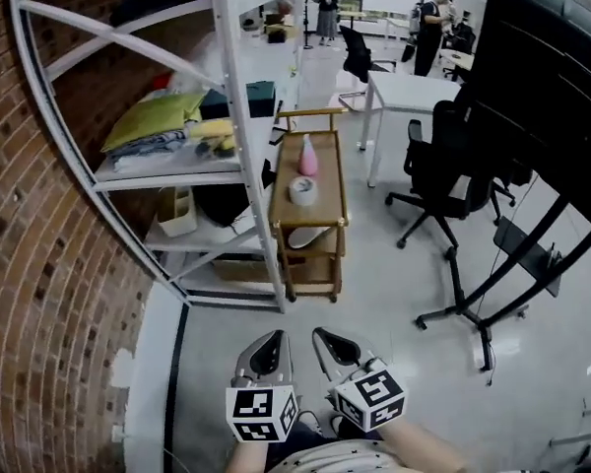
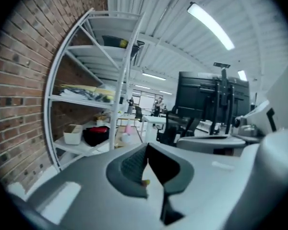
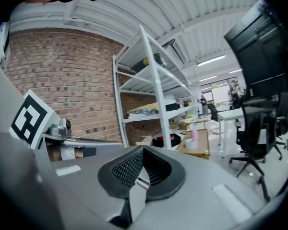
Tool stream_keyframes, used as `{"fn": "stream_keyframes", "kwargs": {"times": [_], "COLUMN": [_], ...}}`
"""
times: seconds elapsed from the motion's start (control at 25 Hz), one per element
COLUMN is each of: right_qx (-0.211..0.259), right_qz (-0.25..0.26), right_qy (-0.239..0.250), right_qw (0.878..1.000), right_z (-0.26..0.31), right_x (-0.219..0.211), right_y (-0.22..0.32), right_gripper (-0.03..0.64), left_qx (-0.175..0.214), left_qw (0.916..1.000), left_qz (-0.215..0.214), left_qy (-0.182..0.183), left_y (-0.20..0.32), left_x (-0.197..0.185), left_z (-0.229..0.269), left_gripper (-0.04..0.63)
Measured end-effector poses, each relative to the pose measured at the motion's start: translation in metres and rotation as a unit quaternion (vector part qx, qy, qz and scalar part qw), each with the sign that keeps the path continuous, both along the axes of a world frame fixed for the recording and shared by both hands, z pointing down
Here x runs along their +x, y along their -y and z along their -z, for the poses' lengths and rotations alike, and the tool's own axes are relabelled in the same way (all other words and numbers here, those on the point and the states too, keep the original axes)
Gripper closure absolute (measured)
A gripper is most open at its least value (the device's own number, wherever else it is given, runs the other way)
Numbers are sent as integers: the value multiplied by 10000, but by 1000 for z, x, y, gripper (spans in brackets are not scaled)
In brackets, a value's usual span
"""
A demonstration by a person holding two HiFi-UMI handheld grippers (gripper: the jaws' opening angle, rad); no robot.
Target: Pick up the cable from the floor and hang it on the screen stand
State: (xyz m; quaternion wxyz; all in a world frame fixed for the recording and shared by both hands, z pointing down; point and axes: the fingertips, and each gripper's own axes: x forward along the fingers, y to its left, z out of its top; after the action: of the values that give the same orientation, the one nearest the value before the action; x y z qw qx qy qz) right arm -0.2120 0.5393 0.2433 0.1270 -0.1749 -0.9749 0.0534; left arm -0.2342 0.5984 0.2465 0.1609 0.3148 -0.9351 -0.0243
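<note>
Grey jaws, both pairs pressed together and empty: left gripper (image 1: pixel 278 336), right gripper (image 1: pixel 319 334), side by side. Screen stand (image 1: pixel 460 282): ahead, right of right gripper. Cable: not made out on the visible floor (image 1: pixel 379 299). Best to find it first, then part one pair of jaws.

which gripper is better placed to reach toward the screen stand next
Right, probably. The screen stand is on the right of the head view, on the side of the right gripper; the left gripper sits farther from it. Both are shut and empty.
</note>
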Motion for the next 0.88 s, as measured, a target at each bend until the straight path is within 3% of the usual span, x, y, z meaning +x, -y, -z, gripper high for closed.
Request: {"fn": "stream_keyframes", "kwargs": {"times": [0.2, 0.4, 0.88], "right_qx": [-12, -83, -109], "right_qz": [-1245, -2171, -2982], "right_qy": [-94, -249, -321], "right_qw": [9922, 9758, 9539], "right_z": [-10, -21, -33], "right_x": [24, 62, 129], "right_y": [77, 136, 277], "right_gripper": [618, 618, 618], "left_qx": [9, -57, -148], "left_qw": [9941, 9797, 9567], "left_qz": [-1082, -1994, -2893], "left_qy": [-105, -212, -294], "left_y": [73, 139, 294], "left_x": [7, 35, 95], "left_z": [-10, -21, -32], "left_gripper": [588, 588, 588]}}
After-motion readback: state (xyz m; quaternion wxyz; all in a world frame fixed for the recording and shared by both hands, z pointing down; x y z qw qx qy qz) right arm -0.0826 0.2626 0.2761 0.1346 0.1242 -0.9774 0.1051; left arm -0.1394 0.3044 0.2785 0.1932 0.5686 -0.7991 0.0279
